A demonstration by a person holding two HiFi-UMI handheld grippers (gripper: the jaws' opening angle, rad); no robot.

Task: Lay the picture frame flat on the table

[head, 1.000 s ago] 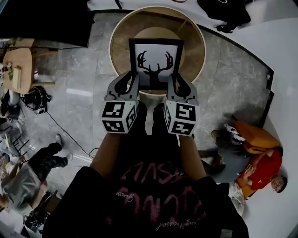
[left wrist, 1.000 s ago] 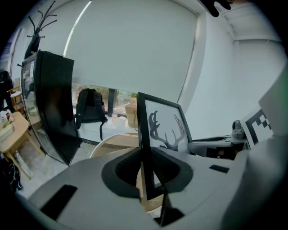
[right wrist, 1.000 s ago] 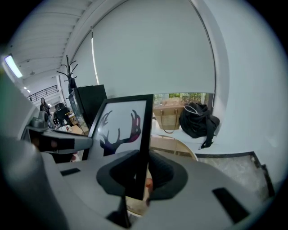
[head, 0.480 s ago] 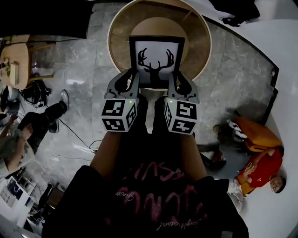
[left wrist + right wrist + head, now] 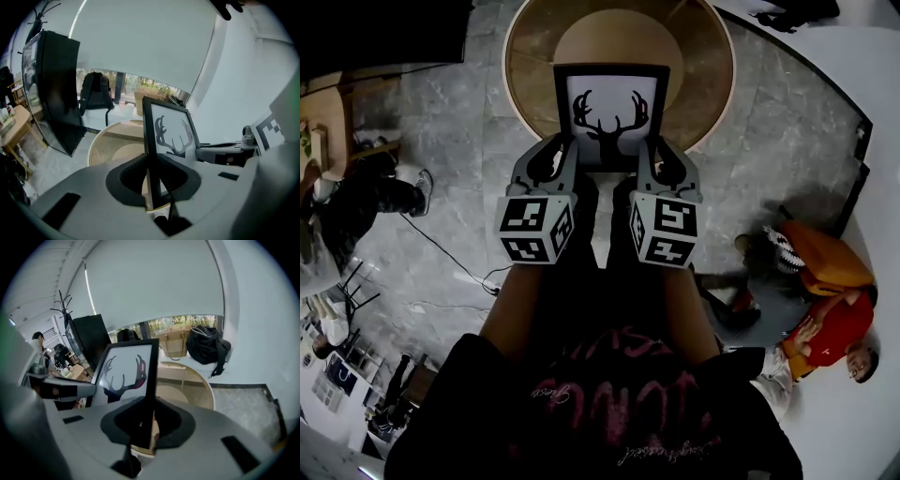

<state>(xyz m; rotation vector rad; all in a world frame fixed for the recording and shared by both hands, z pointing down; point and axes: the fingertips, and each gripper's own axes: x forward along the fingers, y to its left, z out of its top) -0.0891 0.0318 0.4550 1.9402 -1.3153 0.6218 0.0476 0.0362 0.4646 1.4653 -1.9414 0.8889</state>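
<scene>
A black picture frame (image 5: 610,114) with a stag's-head silhouette on white is held upright over the near edge of a round wooden table (image 5: 712,66). My left gripper (image 5: 565,159) is shut on the frame's left edge (image 5: 149,145). My right gripper (image 5: 649,157) is shut on its right edge (image 5: 149,390). In the left gripper view the print (image 5: 174,135) faces right, with the table (image 5: 108,145) beyond. From the right gripper view the print (image 5: 124,373) faces left and the table (image 5: 187,380) lies beyond it.
Grey marble floor (image 5: 450,122) surrounds the table. A person in red (image 5: 834,333) sits at the right by an orange bag (image 5: 825,267). Another person (image 5: 356,197) is at the left. A black panel (image 5: 58,93) and a backpack (image 5: 93,96) stand behind the table; a black bag (image 5: 208,350) lies at its right.
Both grippers and the frame have moved a little farther out over the table, and the view has shifted forward. The person at the left has walked on.
</scene>
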